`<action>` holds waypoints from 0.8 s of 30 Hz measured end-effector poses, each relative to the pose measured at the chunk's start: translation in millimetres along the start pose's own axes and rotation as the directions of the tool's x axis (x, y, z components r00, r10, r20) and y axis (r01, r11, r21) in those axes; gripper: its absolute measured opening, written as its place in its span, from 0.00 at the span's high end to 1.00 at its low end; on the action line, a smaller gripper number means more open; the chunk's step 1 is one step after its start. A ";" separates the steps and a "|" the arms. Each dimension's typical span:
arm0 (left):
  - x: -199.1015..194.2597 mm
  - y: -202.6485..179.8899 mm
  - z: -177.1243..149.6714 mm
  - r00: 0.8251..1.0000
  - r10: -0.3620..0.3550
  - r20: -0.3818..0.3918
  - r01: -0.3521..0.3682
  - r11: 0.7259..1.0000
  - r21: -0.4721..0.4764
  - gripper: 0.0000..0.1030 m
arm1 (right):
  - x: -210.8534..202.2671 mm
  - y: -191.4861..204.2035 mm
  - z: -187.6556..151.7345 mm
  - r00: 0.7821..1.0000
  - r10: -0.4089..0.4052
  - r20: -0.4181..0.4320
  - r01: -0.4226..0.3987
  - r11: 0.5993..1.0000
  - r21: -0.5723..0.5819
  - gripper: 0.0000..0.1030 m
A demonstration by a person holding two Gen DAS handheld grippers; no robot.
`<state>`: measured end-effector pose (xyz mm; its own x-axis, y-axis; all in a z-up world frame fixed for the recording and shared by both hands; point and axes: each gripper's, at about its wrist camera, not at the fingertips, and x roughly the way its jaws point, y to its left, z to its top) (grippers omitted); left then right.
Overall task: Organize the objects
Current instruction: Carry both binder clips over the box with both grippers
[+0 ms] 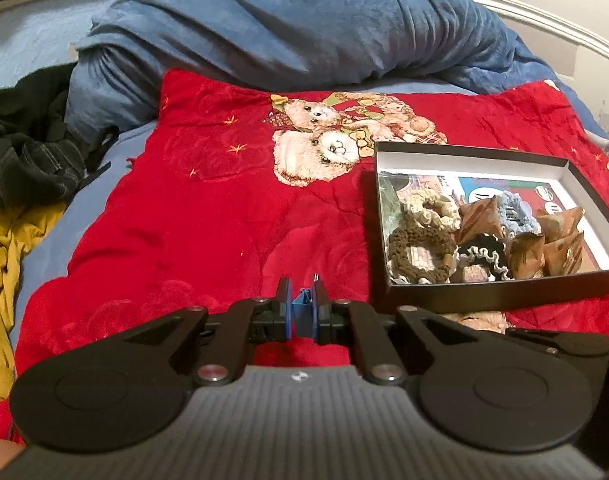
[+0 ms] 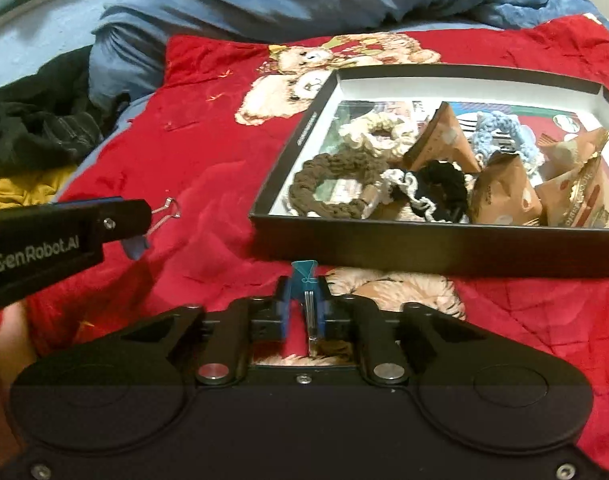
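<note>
A black shallow box (image 1: 504,288) (image 2: 424,246) lies on the red blanket. It holds several crocheted scrunchies, such as a brown one (image 1: 418,254) (image 2: 336,188), and several brown snack packets (image 1: 526,254) (image 2: 504,194). My left gripper (image 1: 303,308) is shut on a blue binder clip (image 1: 304,302), left of the box and above the blanket. It also shows in the right wrist view (image 2: 144,220), with the clip's wire handles (image 2: 166,210) sticking out. My right gripper (image 2: 303,304) is shut on a teal binder clip (image 2: 304,274) just before the box's near wall.
The red teddy-bear blanket (image 1: 208,208) (image 2: 208,128) covers the bed. A blue duvet (image 1: 288,28) is bunched behind it. Dark clothes (image 1: 28,144) and a yellow garment (image 1: 4,264) lie at the left. A white bed frame (image 1: 544,20) curves at the back right.
</note>
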<state>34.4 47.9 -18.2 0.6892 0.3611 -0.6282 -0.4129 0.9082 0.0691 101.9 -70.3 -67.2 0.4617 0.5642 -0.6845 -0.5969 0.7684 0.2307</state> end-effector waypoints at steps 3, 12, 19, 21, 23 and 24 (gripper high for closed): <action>-1.4 -3.8 -0.8 1.000 -0.002 0.014 0.002 1.000 0.015 0.89 | -1.1 -2.3 1.2 1.000 0.006 0.007 -0.006 1.000 0.026 0.89; -18.9 0.1 5.6 0.993 -0.061 0.104 0.063 0.998 -0.009 0.88 | -30.4 -12.8 13.9 0.990 0.079 0.120 -0.093 0.990 0.108 0.89; -30.8 -1.2 25.6 0.969 -0.135 0.207 0.136 0.991 0.012 0.89 | -53.9 -27.0 32.0 0.970 0.109 0.217 -0.146 0.976 0.162 0.89; -33.9 -1.0 38.1 0.956 -0.168 0.242 0.167 0.986 0.024 0.89 | -60.2 -33.6 41.5 0.962 0.128 0.241 -0.172 0.970 0.169 0.89; -34.8 -1.0 53.0 0.939 -0.210 0.274 0.208 0.977 0.035 0.89 | -66.6 -40.7 54.1 0.955 0.134 0.266 -0.182 0.970 0.163 0.89; -34.3 -0.6 59.7 0.928 -0.230 0.292 0.228 0.973 0.041 0.89 | -69.3 -45.2 60.4 0.953 0.134 0.273 -0.182 0.970 0.161 0.89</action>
<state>46.5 47.6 49.6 0.9085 0.1885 -0.3729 -0.2203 0.9744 -0.0441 136.4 -125.9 11.6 0.5394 0.7228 -0.4320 -0.5578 0.6911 0.4596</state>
